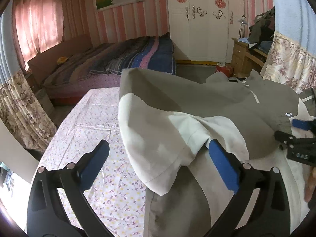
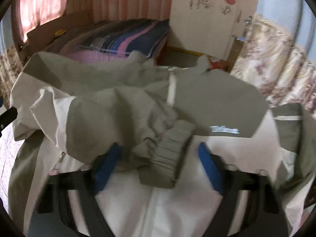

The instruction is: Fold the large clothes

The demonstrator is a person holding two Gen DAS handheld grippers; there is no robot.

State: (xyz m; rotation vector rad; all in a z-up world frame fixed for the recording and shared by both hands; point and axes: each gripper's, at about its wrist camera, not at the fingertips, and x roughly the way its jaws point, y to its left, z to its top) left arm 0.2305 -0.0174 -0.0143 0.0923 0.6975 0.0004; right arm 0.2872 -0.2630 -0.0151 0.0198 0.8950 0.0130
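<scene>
The left gripper (image 1: 158, 164), with black arms and blue-padded fingers, is standing wide open over a large grey and off-white jacket (image 1: 207, 106) that is lying on a table covered in a pink floral cloth (image 1: 94, 118). A folded off-white sleeve (image 1: 167, 138) is draping across the gripper's right finger (image 1: 221, 165). The right gripper (image 1: 302, 136) is showing at the picture's right edge, against the jacket.

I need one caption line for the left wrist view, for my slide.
Left gripper, jaws open, at a folded-over sleeve of the grey-and-white jacket lying on the floral-print sheet.
</scene>
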